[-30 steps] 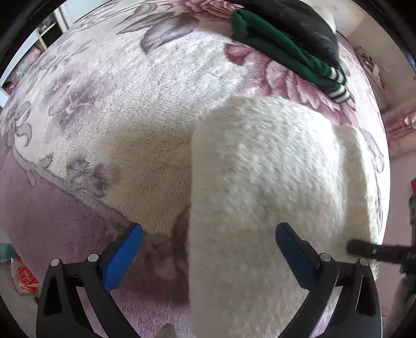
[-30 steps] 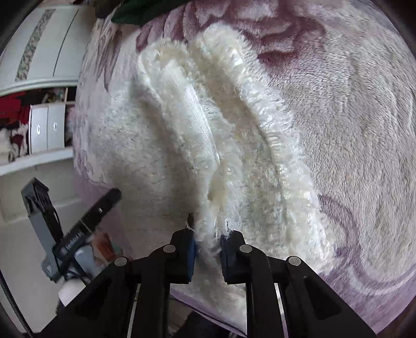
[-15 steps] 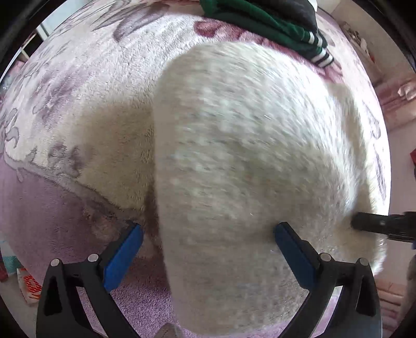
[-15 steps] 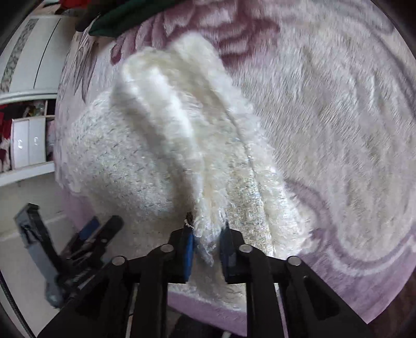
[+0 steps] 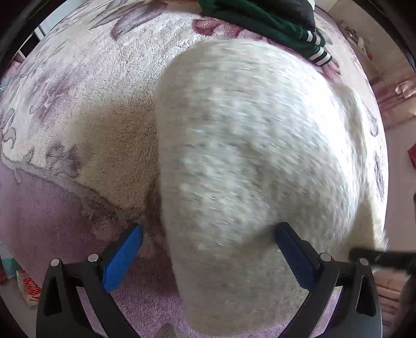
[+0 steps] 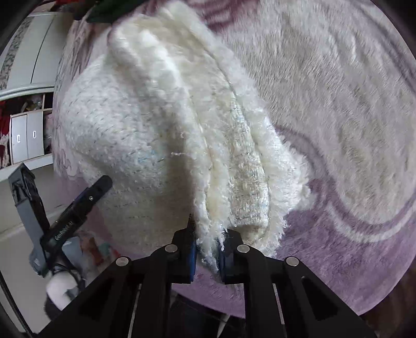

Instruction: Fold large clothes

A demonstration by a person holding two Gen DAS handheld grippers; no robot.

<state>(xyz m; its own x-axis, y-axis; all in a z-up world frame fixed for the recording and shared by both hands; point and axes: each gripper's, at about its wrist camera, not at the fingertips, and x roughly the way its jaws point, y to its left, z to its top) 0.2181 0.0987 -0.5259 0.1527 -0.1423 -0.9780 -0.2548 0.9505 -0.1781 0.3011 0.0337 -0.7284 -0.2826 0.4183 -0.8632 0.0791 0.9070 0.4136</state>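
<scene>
The right tongs (image 6: 206, 253) are closing, and their blue pads pinch the fluffy edge of the white sweater (image 6: 161, 135). The sweater hangs from them and drapes down onto the flowered purple blanket (image 6: 338, 104) of the bed. The left tongs (image 5: 208, 249) stand released and wide, with the sweater lying between and under them. Green and black clothes (image 5: 262, 20) lie beyond it.

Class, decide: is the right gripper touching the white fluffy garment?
Touching. The right wrist view shows the right gripper, jaws closing, pinching the white fluffy garment's edge.
</scene>
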